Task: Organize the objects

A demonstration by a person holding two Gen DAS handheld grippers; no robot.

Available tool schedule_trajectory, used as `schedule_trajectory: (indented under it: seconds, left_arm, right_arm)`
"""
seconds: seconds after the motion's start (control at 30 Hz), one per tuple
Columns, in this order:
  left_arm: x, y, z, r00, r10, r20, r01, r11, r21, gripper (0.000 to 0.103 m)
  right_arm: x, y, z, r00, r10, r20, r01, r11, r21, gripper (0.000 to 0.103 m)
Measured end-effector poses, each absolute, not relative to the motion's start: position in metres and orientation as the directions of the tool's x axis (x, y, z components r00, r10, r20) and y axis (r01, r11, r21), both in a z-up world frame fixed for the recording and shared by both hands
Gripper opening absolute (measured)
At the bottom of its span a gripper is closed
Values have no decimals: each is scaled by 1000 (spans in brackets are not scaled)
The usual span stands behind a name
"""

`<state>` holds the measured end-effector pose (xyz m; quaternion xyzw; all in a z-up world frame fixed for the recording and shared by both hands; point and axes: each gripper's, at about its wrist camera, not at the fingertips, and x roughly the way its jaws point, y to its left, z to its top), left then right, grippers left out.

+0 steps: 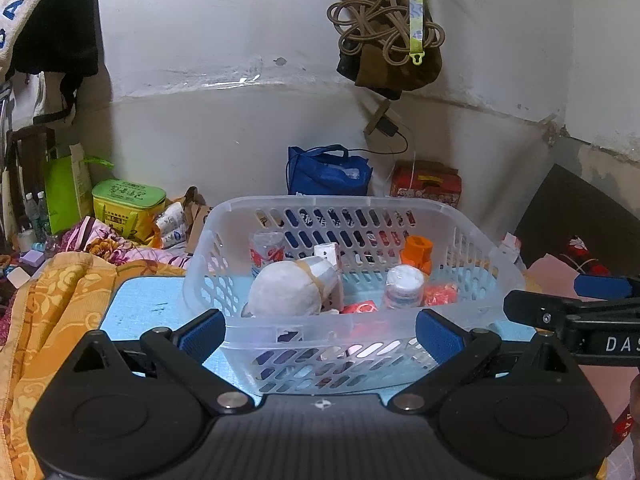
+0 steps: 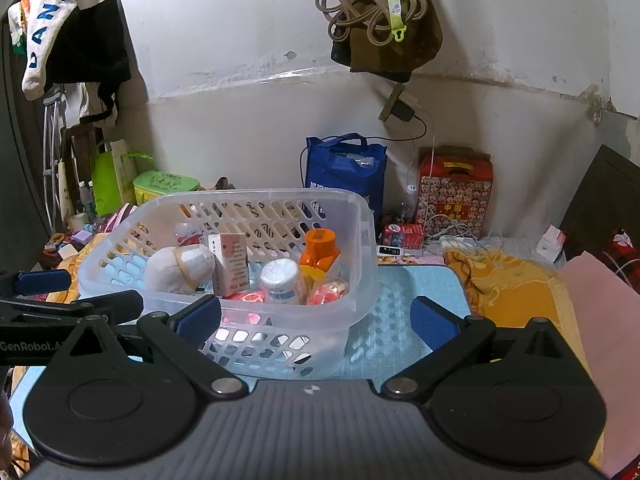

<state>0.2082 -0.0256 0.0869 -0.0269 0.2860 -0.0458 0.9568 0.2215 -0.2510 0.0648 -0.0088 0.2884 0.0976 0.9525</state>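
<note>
A clear plastic basket (image 1: 472,236) stands on a light blue mat (image 1: 152,304); it also shows in the right wrist view (image 2: 360,216). Inside lie a white cloth bundle (image 1: 288,292), a white-capped bottle (image 1: 404,286), an orange-capped bottle (image 1: 417,253), a small white box (image 2: 232,264) and red packets (image 1: 440,294). My left gripper (image 1: 320,334) is open and empty, its fingers either side of the basket's near wall. My right gripper (image 2: 316,318) is open and empty, just right of the basket's front corner.
A blue bag (image 2: 346,172) and a red patterned box (image 2: 454,192) stand against the white wall. A green box (image 1: 128,202) and bottles sit at the left. Orange bedding (image 1: 60,300) lies left of the mat, pink cloth (image 2: 600,320) at the right.
</note>
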Motion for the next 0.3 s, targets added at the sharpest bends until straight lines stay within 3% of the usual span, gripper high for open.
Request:
schedule_trajectory:
  seconds: [0.3]
  left_arm:
    - [206, -30, 88, 843, -66, -534, 66, 998, -18, 102]
  right_arm:
    - [223, -250, 62, 814, 174, -554, -188, 982, 32, 103]
